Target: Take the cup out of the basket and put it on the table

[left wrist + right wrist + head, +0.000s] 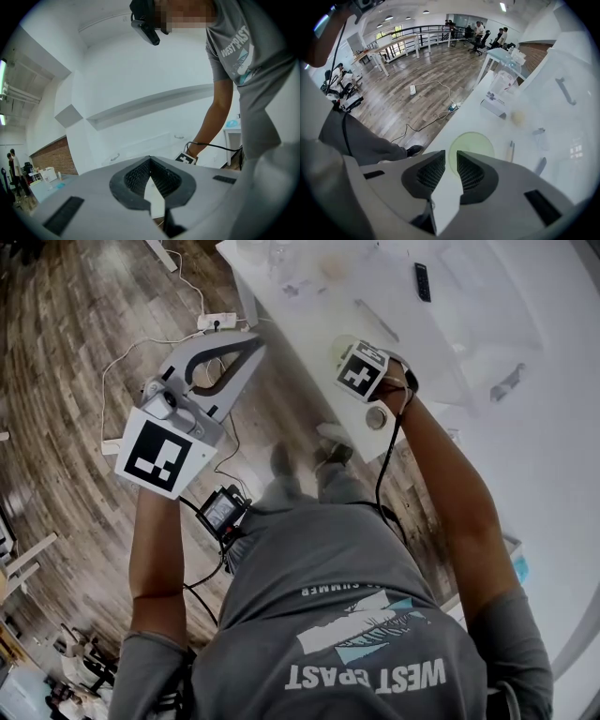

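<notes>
My right gripper (449,159) points straight down over the white table (309,324). Its two grey, matte plastic jaws stand apart with a clear slot between their black ribbed pads, and they grasp nothing. Through that slot I look onto the cup (471,143), which stands on the table close to the edge that borders the floor. From above it is a pale green, dull-surfaced round with a thin lighter rim. My jaw tips cover its near side, so I cannot tell whether they brush it. The tabletop is smooth and glossy white. Farther in from that edge lies a slim black remote (423,281). My left gripper (150,161) hangs off the table, out over the floor (75,352), which is made of brown, streaky wood planks. Its jaws are clenched tip to tip on nothing, and the ribbed pads meet in a peak above a narrow wedge-shaped gap. Both grippers carry cubes with black-and-white square markers. A white power strip (217,322) lies on the planks just beside the table's corner, with thin white cables curling away from it. My grey cotton T-shirt (356,615) reads "WEST COAST" in white letters.
</notes>
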Demonstrator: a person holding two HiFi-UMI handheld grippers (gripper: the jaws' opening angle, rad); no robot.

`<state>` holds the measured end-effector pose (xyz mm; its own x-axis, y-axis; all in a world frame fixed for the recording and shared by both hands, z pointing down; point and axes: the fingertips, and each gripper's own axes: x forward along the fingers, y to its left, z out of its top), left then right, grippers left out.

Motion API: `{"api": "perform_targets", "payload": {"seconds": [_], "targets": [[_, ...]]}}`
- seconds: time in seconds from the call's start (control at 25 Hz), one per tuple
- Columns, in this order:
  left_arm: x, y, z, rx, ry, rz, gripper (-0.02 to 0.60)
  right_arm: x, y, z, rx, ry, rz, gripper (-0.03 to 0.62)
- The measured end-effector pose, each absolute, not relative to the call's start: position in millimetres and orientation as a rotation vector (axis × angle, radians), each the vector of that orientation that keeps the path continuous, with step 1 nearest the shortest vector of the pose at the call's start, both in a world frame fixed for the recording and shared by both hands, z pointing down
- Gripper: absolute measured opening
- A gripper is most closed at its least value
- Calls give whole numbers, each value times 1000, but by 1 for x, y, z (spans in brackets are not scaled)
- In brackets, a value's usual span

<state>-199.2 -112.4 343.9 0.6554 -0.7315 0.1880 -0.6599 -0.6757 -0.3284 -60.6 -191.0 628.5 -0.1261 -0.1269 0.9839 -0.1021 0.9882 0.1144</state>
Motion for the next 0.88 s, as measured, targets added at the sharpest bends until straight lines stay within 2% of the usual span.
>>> {"api": "perform_targets", "payload": {"seconds": [0.16,0.28,0.4,0.6,0.88], "targets": [[-196,-110,335,-2624,1104,-458,9,-70,-193,590,249,-1804,-48,101],[-193,-108,326,-2615,1093,-458,9,-81,-198,527,400,-1998,-87,100],[-182,-107,318,-2608,1076,-446,9,-92,-189,433,558,-2311,-123,21],[-166,-97,294,-2604,1026,-411,9,-98,-143,293,665,-2683,-281,12],[-142,-88,275,-2595,938,-382,9,-65,-113,248,768,-2688,-337,11]]}}
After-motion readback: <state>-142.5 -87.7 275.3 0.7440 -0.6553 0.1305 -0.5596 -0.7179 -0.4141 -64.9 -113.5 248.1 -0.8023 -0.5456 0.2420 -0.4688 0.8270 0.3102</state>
